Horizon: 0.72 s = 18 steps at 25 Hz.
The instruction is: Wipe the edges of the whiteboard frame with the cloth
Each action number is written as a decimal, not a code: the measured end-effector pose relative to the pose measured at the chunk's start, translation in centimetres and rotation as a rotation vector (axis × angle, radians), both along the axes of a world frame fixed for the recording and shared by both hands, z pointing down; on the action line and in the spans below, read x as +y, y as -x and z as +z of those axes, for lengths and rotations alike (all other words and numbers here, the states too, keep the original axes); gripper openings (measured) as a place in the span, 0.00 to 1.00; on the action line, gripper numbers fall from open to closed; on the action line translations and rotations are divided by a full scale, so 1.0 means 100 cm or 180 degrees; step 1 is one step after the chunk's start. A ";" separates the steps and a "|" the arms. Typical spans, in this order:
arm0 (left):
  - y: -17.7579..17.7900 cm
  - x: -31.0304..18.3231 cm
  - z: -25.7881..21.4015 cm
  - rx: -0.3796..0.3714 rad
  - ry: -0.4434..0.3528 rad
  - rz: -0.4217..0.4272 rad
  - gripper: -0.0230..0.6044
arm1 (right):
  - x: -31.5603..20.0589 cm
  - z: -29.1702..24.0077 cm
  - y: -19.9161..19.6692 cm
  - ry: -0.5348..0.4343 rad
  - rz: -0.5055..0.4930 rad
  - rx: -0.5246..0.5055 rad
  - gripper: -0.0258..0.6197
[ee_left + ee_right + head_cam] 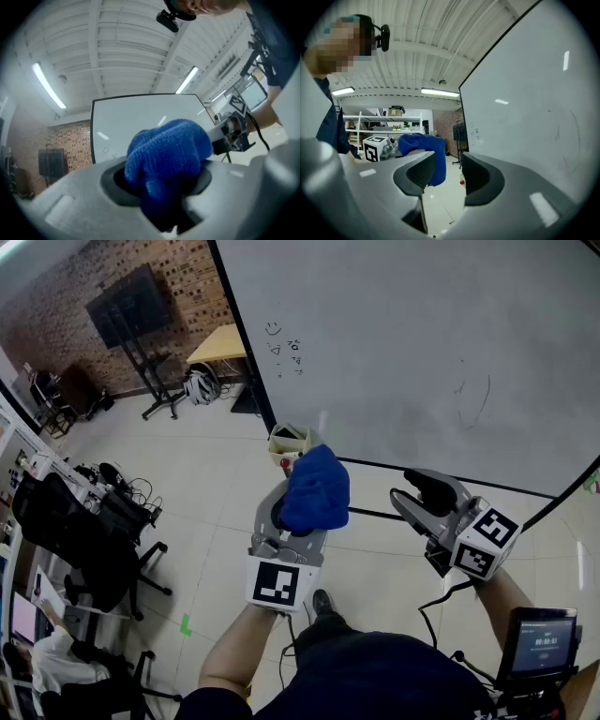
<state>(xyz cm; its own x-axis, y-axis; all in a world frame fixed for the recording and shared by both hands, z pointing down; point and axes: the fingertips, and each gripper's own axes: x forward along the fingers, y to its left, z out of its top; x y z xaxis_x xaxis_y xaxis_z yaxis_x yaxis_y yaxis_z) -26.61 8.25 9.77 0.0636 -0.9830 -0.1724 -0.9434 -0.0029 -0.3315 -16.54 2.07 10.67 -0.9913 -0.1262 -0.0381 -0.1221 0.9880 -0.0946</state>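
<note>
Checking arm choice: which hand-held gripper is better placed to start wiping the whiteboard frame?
Likely left. The left hand-held gripper is shut on the blue cloth near the lower edge of the whiteboard frame; the right hand-held gripper is open and empty.

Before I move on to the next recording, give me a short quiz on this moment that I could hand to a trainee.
1. True or false: the right gripper holds the blue cloth.
2. Where is the cloth? A. pressed on the whiteboard frame; B. clamped in the left gripper, short of the frame; C. lying on the floor.
3. Fill in: the right gripper's jaws stand ____, with nothing between them.
Key: 1 false; 2 B; 3 apart.
</note>
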 end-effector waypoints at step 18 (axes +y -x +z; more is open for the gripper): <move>0.117 -0.101 -0.116 -0.1055 -0.0422 -0.0041 0.36 | -0.021 -0.138 0.238 -0.0573 -0.0950 0.0041 0.61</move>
